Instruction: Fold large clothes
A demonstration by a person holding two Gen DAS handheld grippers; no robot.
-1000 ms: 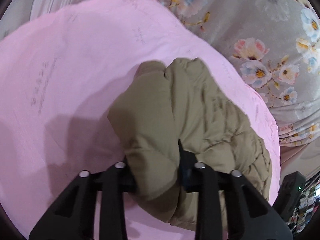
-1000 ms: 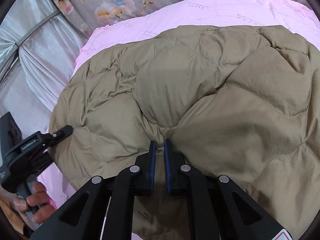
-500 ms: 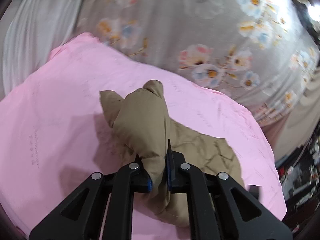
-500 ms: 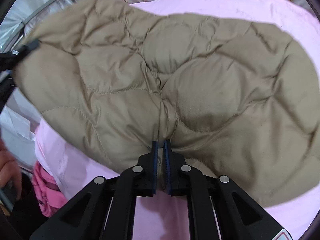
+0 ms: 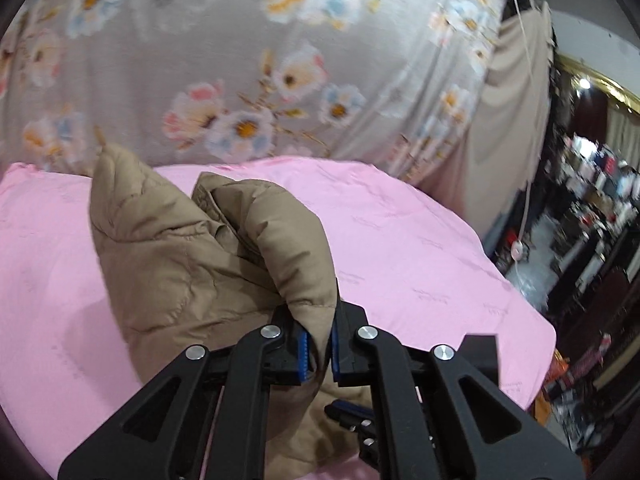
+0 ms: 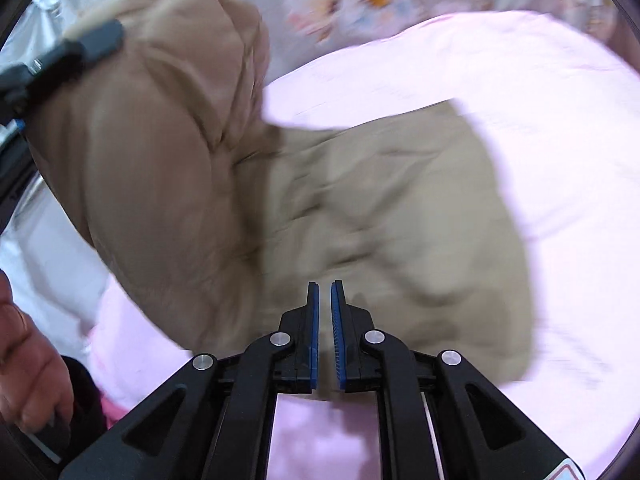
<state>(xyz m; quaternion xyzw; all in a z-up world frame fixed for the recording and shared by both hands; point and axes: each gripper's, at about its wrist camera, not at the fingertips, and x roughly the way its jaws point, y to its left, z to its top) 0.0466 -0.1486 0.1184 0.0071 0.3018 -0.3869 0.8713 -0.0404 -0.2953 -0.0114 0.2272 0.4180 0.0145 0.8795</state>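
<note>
While the left gripper [image 5: 318, 354] pinches a raised fold of the tan quilted jacket [image 5: 208, 248], the rest drapes over the pink sheet [image 5: 420, 248] toward its near edge. The right gripper [image 6: 325, 334] sits nearly pressed together with nothing visibly between its pads.

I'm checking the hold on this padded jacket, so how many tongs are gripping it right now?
2. The left tongs pinch a raised fold of the tan quilted jacket above the pink sheet. The right tongs look shut on its near edge, though blur hides the contact.

pink bedspread [image 5: 420, 248]; tan quilted jacket [image 6: 380, 208] partly on it
</note>
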